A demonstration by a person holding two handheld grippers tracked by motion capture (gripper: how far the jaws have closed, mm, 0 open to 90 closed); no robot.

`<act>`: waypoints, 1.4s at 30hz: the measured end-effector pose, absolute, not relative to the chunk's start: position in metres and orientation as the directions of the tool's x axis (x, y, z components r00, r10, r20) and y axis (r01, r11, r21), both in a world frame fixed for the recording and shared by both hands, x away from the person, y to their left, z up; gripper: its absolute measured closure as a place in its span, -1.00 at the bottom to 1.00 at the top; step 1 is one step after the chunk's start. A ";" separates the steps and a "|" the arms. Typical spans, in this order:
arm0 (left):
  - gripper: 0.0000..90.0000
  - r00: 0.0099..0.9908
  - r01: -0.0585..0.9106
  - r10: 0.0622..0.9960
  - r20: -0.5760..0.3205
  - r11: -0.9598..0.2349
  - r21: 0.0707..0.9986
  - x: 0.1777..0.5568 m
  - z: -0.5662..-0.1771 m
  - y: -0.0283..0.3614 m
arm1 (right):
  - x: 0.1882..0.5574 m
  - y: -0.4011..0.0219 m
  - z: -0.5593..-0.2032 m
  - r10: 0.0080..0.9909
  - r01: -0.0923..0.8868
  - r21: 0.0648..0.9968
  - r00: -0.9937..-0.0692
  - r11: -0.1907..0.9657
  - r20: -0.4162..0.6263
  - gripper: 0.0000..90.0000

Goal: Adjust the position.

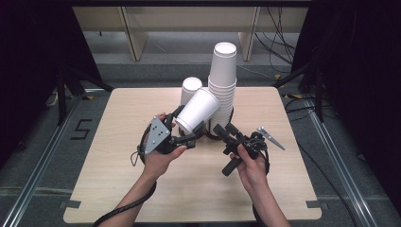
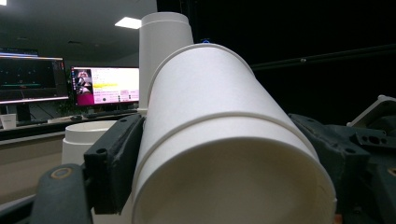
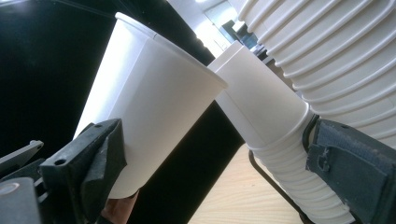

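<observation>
My left gripper [image 1: 185, 125] is shut on a white paper cup [image 1: 197, 112] and holds it tilted above the table, in front of the stacks. In the left gripper view the black pads [image 2: 116, 158] press the cup [image 2: 219, 112] from both sides. Behind the cup stand a tall stack of upturned white cups [image 1: 223, 80] and a shorter stack [image 1: 190, 89]. My right gripper [image 1: 225, 127] is open just right of the held cup, pointing at the foot of the tall stack. In the right gripper view the held cup [image 3: 149, 102], short stack [image 3: 261, 112] and tall stack [image 3: 336, 56] lie ahead of its jaws.
The wooden table [image 1: 118, 118] has bare room to the left, the right and the front. A black wire ring [image 3: 271, 182] lies around the foot of the stacks. Lit monitors [image 2: 105, 86] stand far behind. Dark stands and cables flank the table.
</observation>
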State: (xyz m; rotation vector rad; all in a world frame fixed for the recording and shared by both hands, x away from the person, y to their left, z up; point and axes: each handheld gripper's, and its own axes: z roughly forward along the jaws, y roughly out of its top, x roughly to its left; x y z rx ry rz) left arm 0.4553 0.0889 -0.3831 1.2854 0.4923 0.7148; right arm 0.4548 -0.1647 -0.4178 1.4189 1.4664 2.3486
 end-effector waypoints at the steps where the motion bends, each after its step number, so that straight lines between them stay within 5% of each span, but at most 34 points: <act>1: -0.53 0.691 -0.205 0.721 0.062 0.113 0.972 0.455 -0.383 0.089 | 0.455 -0.165 -0.418 0.452 0.409 0.725 -0.583 -0.555 0.675 -0.90; 42: -0.53 0.696 -0.212 0.712 0.090 0.084 0.974 0.451 -0.391 0.078 | 0.465 -0.154 -0.406 0.366 0.460 0.647 -0.561 -0.608 0.742 -0.90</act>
